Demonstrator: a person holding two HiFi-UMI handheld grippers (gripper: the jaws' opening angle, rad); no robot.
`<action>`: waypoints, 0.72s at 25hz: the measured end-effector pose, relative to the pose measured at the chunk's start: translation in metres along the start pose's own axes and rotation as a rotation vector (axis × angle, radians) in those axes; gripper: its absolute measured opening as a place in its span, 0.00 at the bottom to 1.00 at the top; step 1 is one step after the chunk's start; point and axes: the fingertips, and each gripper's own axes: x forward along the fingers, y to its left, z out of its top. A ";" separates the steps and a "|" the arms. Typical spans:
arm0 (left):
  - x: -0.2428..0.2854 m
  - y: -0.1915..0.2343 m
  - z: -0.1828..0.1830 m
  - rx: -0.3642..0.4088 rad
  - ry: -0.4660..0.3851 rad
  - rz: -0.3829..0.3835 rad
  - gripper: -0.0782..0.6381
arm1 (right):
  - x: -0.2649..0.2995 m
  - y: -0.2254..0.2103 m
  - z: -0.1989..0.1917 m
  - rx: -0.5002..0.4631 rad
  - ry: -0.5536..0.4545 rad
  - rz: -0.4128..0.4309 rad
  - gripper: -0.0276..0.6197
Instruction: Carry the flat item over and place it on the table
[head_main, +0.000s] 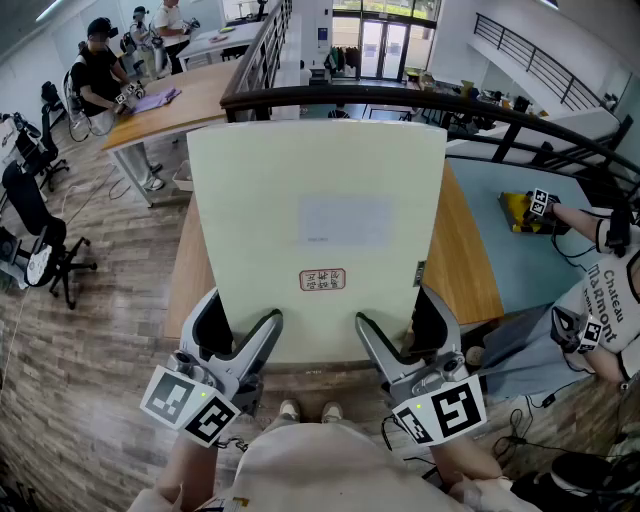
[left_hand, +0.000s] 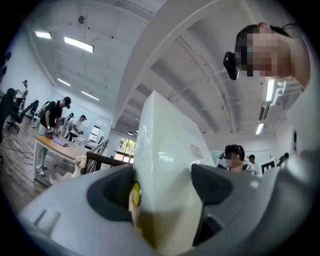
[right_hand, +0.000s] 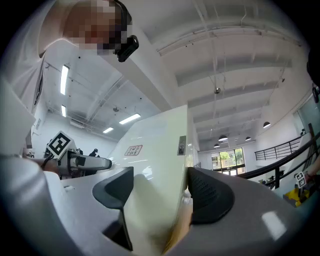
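Left tool (head_main: 238, 322), right tool (head_main: 398, 318), side by side, level, both clamping near edge of pale board (head_main: 320, 190)

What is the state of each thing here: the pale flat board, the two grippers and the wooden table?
pale flat board: held at its near edge by both grippers, over the table, label side facing the head view.
left gripper: shut on the board.
right gripper: shut on the board.
wooden table: mostly hidden behind the board; only its side strips show.
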 end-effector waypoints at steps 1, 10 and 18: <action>-0.002 0.001 0.002 0.001 0.001 0.001 0.61 | 0.000 0.002 0.001 0.001 0.000 0.001 0.57; -0.012 0.009 0.001 -0.007 0.001 -0.001 0.61 | 0.002 0.013 -0.002 0.020 0.006 -0.006 0.58; -0.007 0.006 -0.007 -0.012 0.015 -0.017 0.61 | -0.004 0.008 -0.009 0.030 0.019 -0.032 0.58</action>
